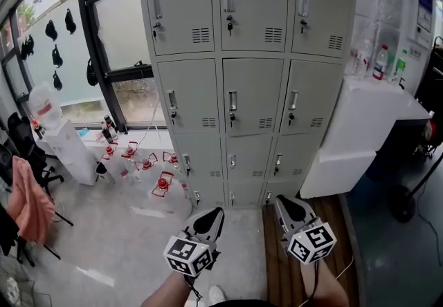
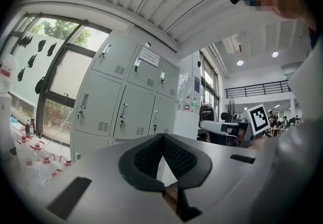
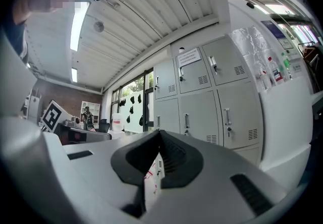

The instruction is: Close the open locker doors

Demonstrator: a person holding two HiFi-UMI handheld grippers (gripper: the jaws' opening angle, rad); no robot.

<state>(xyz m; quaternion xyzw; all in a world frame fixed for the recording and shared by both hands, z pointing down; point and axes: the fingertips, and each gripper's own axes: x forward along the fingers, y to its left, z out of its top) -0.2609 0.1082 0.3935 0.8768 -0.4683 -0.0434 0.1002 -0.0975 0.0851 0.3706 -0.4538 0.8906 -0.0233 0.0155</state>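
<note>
My left tongs (image 1: 216, 212) and right tongs (image 1: 282, 200), bottom centre, are both closed and empty. The locker doors (image 1: 252, 95) fill upper centre; all look flush. Probably light, stiff sheet steel: push the panel beside the handle (image 1: 232, 100).

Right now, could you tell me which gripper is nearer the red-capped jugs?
Left. The left gripper hangs just right of the jugs on the floor; the right gripper is farther right, over the wooden floor.
</note>
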